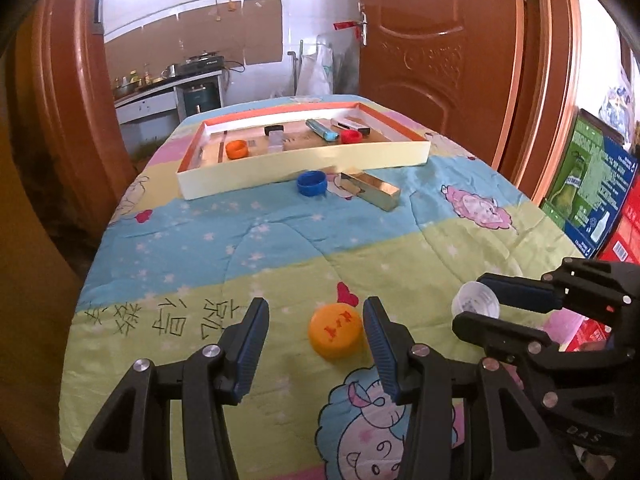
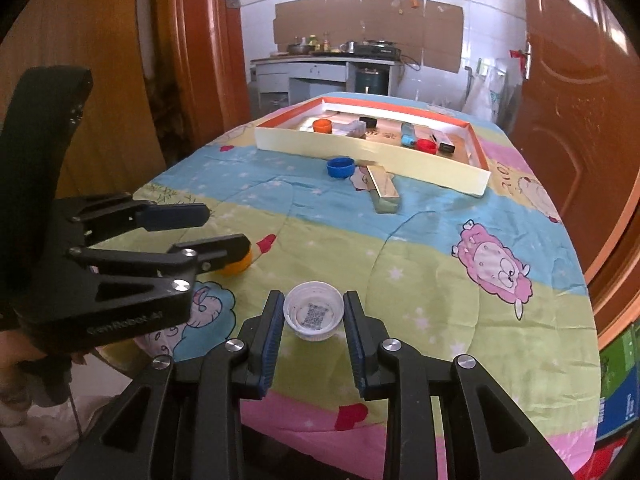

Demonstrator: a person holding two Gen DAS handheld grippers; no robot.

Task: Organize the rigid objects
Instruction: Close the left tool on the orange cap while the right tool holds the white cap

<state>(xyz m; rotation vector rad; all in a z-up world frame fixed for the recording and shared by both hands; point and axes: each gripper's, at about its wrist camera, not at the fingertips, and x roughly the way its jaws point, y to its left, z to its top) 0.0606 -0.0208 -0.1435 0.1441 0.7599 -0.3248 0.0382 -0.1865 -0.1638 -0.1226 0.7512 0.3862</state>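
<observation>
Pickup step: right tool (image 2: pixel 314 322) clamped on the white plastic bottle cap (image 2: pixel 314 315) at the table's near edge, left tool (image 1: pixel 316 334) wide open around the orange plastic cap (image 1: pixel 335 331), needing closure before carrying to the far cardboard tray (image 1: pixel 304 168).

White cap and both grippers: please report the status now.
Right gripper shut on white cap. Left gripper open around orange cap, not gripping. Path to tray unobstructed.

2 wrist views, facing tray (image 1: pixel 304 168), close
</observation>
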